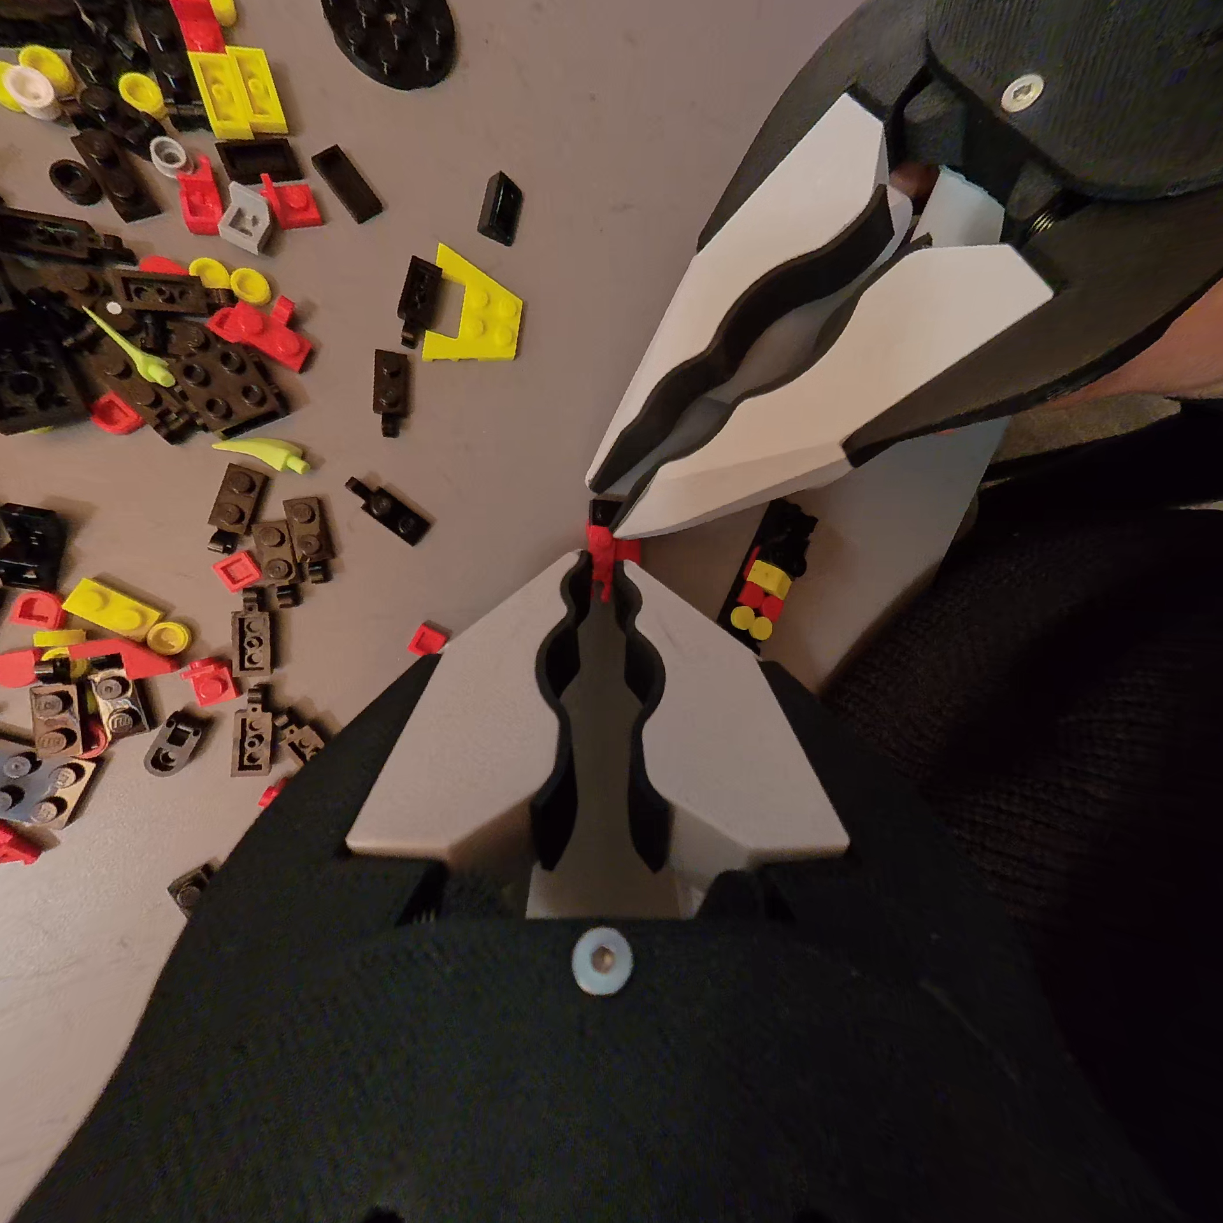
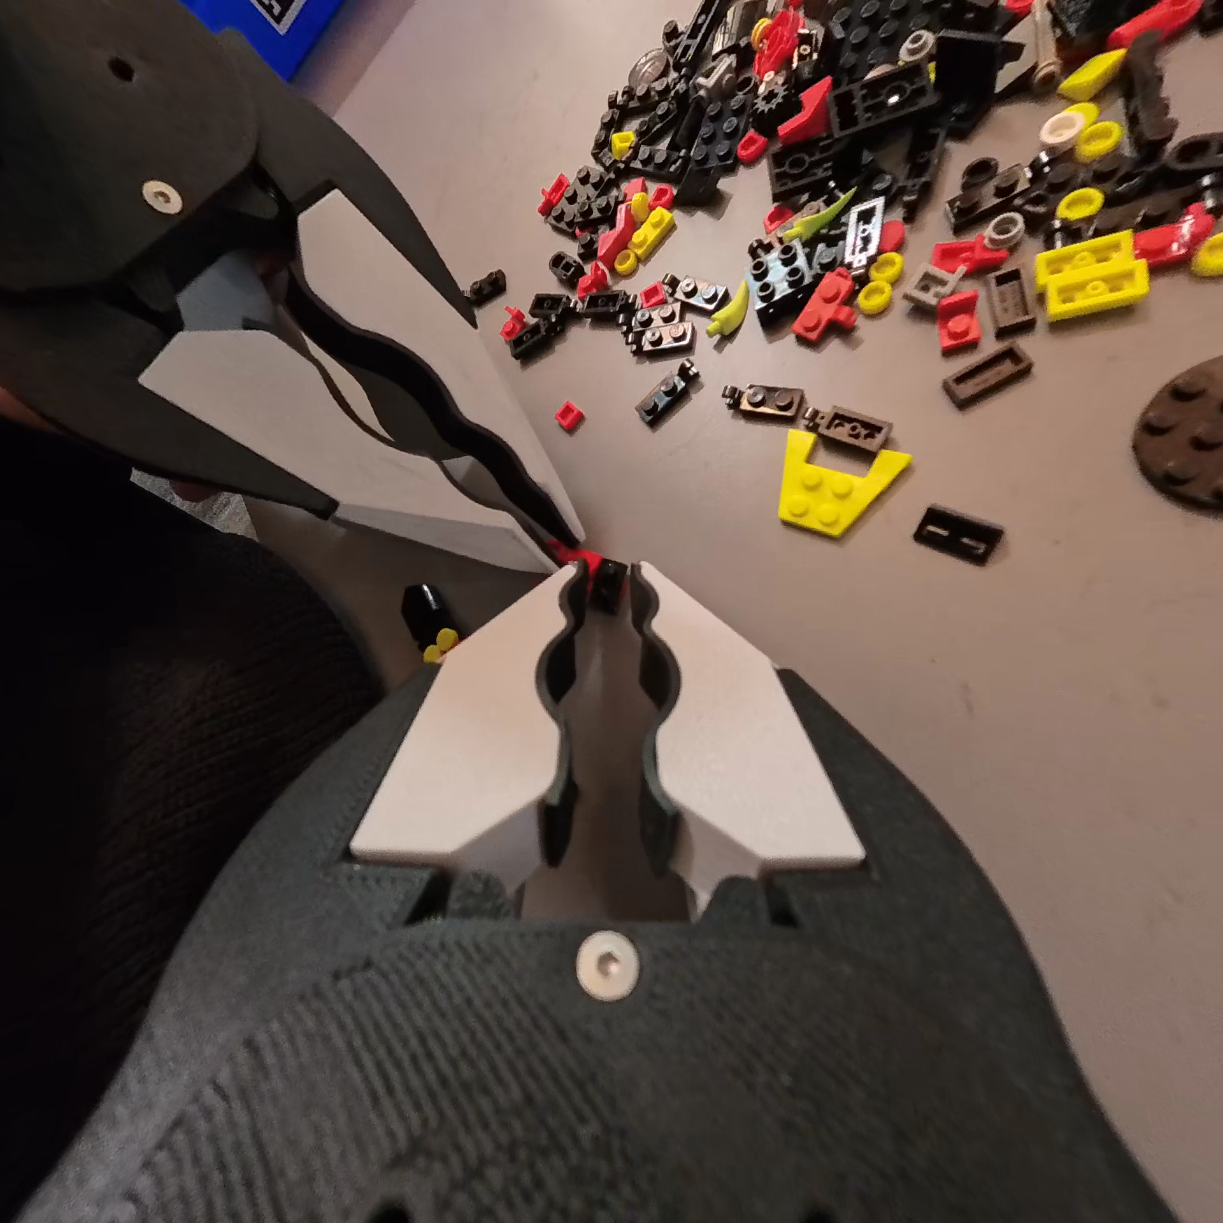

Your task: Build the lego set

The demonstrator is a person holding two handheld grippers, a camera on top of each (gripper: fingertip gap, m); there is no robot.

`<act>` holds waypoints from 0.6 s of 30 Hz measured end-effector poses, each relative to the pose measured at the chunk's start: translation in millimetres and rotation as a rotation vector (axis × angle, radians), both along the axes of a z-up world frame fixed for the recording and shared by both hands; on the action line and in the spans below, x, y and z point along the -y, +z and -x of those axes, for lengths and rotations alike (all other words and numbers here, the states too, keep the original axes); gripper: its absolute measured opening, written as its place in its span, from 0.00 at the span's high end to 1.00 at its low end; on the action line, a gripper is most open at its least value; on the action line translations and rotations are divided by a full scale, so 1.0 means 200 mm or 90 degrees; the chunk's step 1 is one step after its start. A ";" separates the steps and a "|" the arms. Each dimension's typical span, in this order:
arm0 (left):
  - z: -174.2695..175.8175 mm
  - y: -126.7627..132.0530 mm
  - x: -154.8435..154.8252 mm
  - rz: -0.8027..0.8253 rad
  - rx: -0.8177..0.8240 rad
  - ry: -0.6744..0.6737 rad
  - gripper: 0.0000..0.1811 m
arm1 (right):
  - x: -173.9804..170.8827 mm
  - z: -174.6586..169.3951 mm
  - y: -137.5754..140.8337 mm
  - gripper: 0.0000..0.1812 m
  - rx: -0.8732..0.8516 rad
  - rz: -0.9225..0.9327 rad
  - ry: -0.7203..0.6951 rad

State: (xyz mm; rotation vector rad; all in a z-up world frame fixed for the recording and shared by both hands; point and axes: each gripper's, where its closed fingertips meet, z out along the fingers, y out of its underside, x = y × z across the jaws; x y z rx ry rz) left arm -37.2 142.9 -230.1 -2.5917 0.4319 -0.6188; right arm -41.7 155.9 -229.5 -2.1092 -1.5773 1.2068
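My left gripper (image 1: 603, 562) is shut on a small red clip piece (image 1: 605, 552) above the grey table. My right gripper (image 2: 605, 574) is shut on a small black piece (image 2: 607, 586), tip to tip with the left one. The black piece (image 1: 603, 511) touches the red piece (image 2: 574, 554) where the two grippers meet. The right gripper (image 1: 605, 493) comes in from the upper right in the left wrist view; the left gripper (image 2: 562, 539) comes in from the upper left in the right wrist view. A partly built black, red and yellow assembly (image 1: 768, 582) lies near the table edge, partly hidden (image 2: 430, 619).
Loose black, red and yellow pieces are scattered over the grey table (image 1: 582, 165), (image 2: 728, 662). A yellow wedge plate (image 1: 476, 311), (image 2: 837, 486) and a black round plate (image 1: 390, 40), (image 2: 1184, 440) lie nearest. A dark fabric surface (image 1: 1059, 794) borders the table edge. Both grippers' tips are close together, under 4 cm apart.
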 end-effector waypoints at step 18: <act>-0.02 0.00 -0.01 -0.011 0.002 -0.006 0.98 | 0.02 0.00 0.00 0.96 0.012 0.023 0.004</act>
